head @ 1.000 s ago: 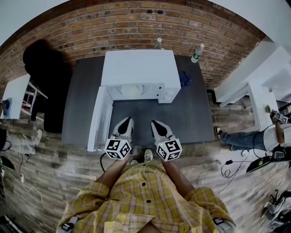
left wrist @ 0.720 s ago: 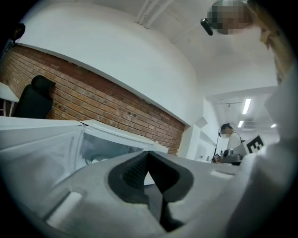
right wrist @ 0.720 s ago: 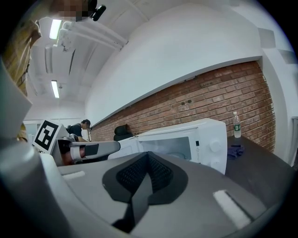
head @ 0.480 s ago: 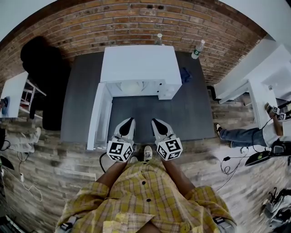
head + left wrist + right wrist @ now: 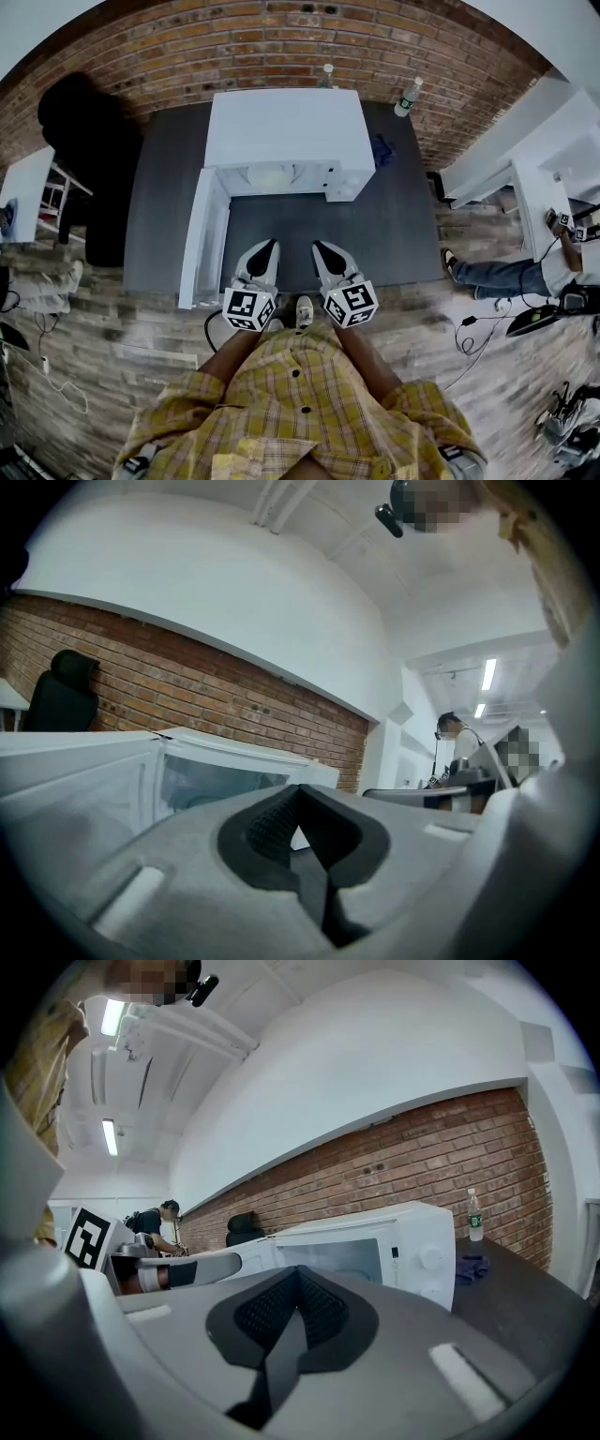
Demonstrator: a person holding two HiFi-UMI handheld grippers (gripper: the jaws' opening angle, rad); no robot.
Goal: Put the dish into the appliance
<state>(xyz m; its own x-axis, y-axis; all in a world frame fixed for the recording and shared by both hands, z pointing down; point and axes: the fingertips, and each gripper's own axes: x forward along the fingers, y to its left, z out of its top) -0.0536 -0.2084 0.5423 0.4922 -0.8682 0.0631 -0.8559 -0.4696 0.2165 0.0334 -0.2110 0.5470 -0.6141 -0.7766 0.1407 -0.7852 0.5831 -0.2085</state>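
A white microwave (image 5: 286,131) stands on the dark table (image 5: 375,234), its door (image 5: 206,239) swung open to the left. Inside the cavity a pale round dish (image 5: 272,178) shows. My left gripper (image 5: 267,247) and right gripper (image 5: 319,248) hover side by side over the table's near part, in front of the microwave and apart from it. Both are shut with nothing between the jaws. The left gripper view has its shut jaws (image 5: 302,794) facing the open microwave (image 5: 216,771). The right gripper view has its shut jaws (image 5: 298,1274) facing the microwave (image 5: 375,1241) as well.
Two bottles (image 5: 326,75) (image 5: 405,97) and a blue cloth (image 5: 382,150) sit behind and to the right of the microwave. A black chair (image 5: 80,122) and white desk (image 5: 23,197) are on the left. White tables (image 5: 525,169) and a seated person (image 5: 506,277) are on the right. Cables lie on the floor.
Both grippers stay shut and side by side in about the same place. The head view has shifted slightly, so the microwave sits a little higher in it.
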